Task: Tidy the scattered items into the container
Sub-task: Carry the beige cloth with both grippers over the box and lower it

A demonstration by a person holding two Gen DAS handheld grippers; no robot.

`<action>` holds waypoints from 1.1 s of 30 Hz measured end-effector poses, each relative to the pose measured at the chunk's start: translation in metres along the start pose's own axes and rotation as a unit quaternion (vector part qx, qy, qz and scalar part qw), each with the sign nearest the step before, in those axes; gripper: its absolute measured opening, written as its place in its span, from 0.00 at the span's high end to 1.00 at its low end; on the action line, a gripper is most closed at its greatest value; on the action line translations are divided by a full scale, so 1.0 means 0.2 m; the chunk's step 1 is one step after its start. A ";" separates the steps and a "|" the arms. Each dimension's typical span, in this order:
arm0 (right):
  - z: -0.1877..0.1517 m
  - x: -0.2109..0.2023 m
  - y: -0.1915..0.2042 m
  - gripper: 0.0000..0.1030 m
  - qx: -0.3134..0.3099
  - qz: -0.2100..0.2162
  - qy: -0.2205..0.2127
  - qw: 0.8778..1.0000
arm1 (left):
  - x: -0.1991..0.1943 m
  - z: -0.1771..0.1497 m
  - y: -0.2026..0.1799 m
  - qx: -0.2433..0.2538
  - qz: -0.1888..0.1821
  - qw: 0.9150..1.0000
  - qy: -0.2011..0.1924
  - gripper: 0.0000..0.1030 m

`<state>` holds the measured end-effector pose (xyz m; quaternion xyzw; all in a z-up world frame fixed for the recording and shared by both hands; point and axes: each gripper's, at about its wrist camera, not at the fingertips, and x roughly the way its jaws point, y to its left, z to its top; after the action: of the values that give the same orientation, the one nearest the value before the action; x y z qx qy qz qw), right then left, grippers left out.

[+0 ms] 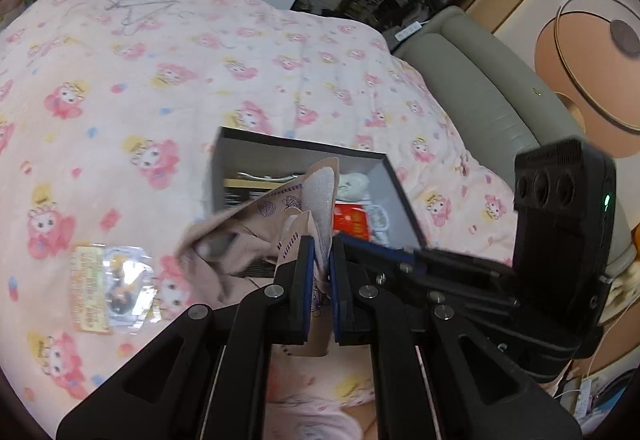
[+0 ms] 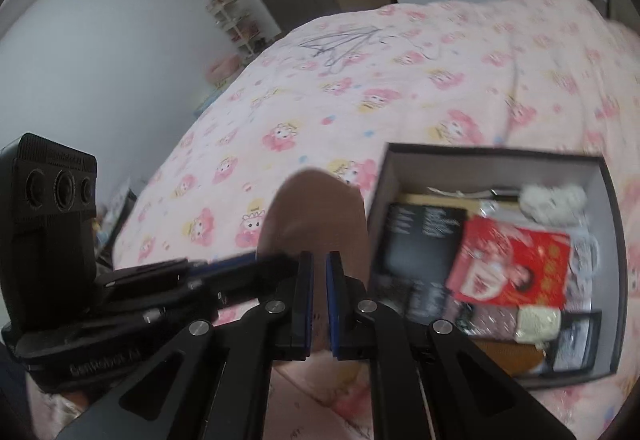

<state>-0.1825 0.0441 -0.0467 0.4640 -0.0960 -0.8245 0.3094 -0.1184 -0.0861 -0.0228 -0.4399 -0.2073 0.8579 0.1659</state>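
Observation:
My left gripper (image 1: pixel 322 252) is shut on a beige insole pair (image 1: pixel 256 236) with a grey fabric underside, held above the near edge of the open dark box (image 1: pixel 400 192). My right gripper (image 2: pixel 318 268) is shut on the same beige insole (image 2: pixel 316 212), just left of the box (image 2: pixel 612 208). The box holds a red packet (image 2: pixel 516 264), black booklets (image 2: pixel 424 240), a white fluffy item (image 2: pixel 552 200) and other small things. A clear packet with a yellow card (image 1: pixel 108 284) lies on the quilt to the left of the box. The other gripper shows in each view (image 1: pixel 560 240) (image 2: pixel 56 240).
Everything lies on a bed with a pink cartoon-print quilt (image 1: pixel 160 88). A grey padded headboard (image 1: pixel 480 88) runs along the right. Wire hangers (image 2: pixel 344 40) lie far back on the quilt. A wall and a shelf (image 2: pixel 236 20) stand beyond the bed.

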 end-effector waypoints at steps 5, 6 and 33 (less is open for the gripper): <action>-0.04 -0.11 -0.12 0.94 0.012 -0.009 -0.011 1.000 | 0.08 0.02 -0.16 0.019 0.009 1.000 0.011 0.95; -0.04 -0.13 -0.14 0.94 0.016 -0.009 -0.016 1.000 | 0.09 0.04 -0.20 0.023 0.007 1.000 0.012 0.95; 0.17 0.05 -1.08 0.94 0.078 -0.128 0.044 0.988 | 0.78 0.32 0.09 0.012 0.095 0.992 0.080 0.67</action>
<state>-0.3060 0.2044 -0.1317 0.5308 -0.0867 -0.8261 0.1682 -0.2602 -0.0423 -0.1039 -0.5229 -0.1402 0.8342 0.1046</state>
